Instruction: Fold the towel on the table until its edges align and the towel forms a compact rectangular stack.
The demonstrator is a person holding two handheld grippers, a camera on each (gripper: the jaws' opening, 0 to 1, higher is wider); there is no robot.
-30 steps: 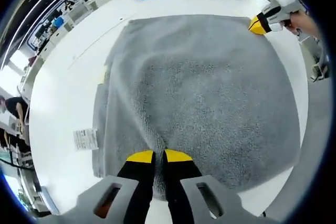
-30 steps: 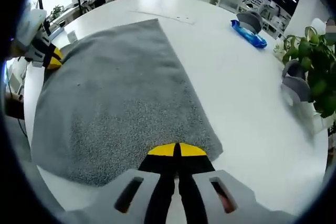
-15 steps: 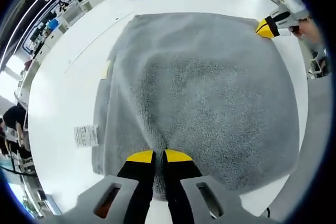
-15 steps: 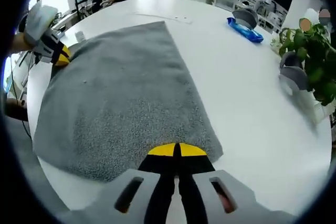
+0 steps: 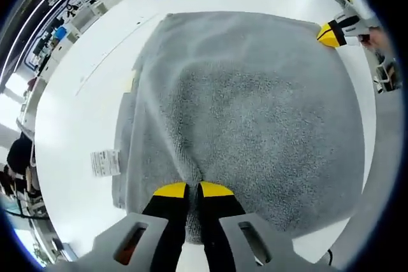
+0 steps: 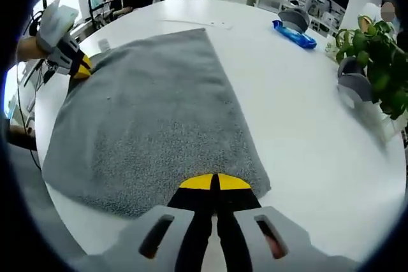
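On the left side of the left gripper view, a white care label [image 5: 104,162] sticks out from the towel's edge onto the white table [image 5: 76,113], and just inside it a lower layer of the grey towel [image 5: 248,106] peeks out beyond the upper one, so the towel looks already doubled over with that side not quite aligned. Moving right, the left gripper [image 5: 187,190] has its yellow-tipped jaws pressed together on the near edge of the towel, the cloth gathering into a small ridge where they pinch it; this grip is probably what lets the corner be lifted and carried over for a fold. Further right and across the towel, the right gripper [image 5: 331,34] sits at the far corner, holding the matching end of the same edge so that the cloth stays taut between the two hands. In the right gripper view, the left gripper [image 6: 79,67] appears at the left with a person's hand behind it, then the towel [image 6: 153,119] spreads flat over the table [image 6: 306,113], and the right gripper [image 6: 215,183] has its jaws closed on the near corner. At the far right stand a blue packet [image 6: 293,34], a grey bowl-like thing [image 6: 352,86] and a green plant [image 6: 376,49], well apart from the towel. With both corners held, the fold seems ready to be carried across to the opposite edge.
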